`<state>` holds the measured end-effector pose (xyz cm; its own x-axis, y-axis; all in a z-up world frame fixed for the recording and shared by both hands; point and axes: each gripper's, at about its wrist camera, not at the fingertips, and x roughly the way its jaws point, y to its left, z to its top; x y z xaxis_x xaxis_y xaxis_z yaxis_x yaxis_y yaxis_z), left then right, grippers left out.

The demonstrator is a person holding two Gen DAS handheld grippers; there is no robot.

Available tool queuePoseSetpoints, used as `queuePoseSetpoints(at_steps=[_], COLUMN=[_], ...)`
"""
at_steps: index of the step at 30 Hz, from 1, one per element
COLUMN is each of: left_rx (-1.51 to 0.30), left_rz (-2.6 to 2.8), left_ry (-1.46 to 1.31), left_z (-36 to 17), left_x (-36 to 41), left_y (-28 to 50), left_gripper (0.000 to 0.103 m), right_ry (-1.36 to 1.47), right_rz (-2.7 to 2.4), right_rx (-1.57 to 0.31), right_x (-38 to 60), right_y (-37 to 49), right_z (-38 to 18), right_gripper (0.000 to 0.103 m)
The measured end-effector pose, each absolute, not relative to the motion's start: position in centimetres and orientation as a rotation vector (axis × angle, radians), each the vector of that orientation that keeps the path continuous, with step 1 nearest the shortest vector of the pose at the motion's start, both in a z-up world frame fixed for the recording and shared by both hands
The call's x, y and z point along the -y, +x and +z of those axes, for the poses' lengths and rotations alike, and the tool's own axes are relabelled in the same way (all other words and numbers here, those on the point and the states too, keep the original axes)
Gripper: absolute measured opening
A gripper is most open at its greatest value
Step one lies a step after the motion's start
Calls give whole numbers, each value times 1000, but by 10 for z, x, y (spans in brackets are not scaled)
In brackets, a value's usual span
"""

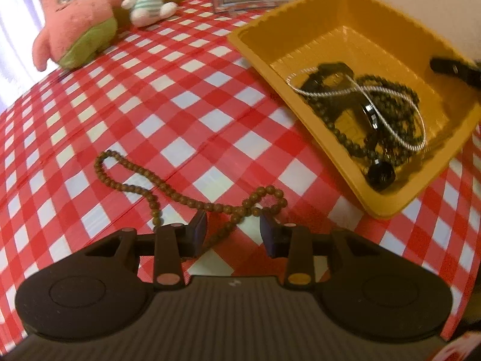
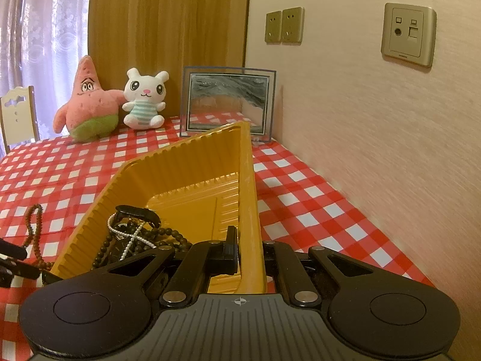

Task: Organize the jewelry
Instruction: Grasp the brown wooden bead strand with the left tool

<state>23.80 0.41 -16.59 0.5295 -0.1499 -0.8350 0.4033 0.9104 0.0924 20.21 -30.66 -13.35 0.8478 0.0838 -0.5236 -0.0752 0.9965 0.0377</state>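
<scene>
- Your left gripper (image 1: 234, 231) hangs over the brown bead necklace (image 1: 192, 201), which lies on the table (image 1: 180, 96) just beside the yellow tray (image 1: 354, 9); the jaws stand apart, astride one strand.
- Pinch only that strand and the rest could drag or snag on the tray's rim.
- Your right gripper (image 2: 251, 248) is clamped on the tray's wall; pull and the tray could tip, spilling the dark beads (image 2: 168, 234).
- Two plush toys (image 2: 90, 102) and a picture frame (image 2: 228, 102) stand beyond the tray, blocking nothing.

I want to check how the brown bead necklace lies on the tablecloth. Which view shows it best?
The left wrist view: the brown bead necklace lies in full on the checked cloth, looped, ahead of the open left gripper. The right wrist view catches only part of it at the left edge, beside the yellow tray.
</scene>
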Motion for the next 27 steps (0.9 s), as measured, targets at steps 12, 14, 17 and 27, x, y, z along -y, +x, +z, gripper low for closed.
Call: queuePoseSetpoints(at_steps=[12, 14, 17, 27], left_rx=[-950, -950, -953, -966], left_rz=[-418, -428, -436, -442], left_ry=[357, 354, 352, 337], left_z=[-175, -175, -176, -175], left_x=[0, 2, 3, 1], left_y=[243, 242, 241, 243], left_gripper=[13, 7, 7, 7], right_ry=[19, 19, 19, 22], right_rz=[76, 75, 75, 75], right_rx=[-564, -565, -566, -568], right_x=[305, 305, 305, 305], right_y=[207, 207, 208, 209], right_z=[-135, -135, -136, -137], right_gripper=[5, 5, 5, 5])
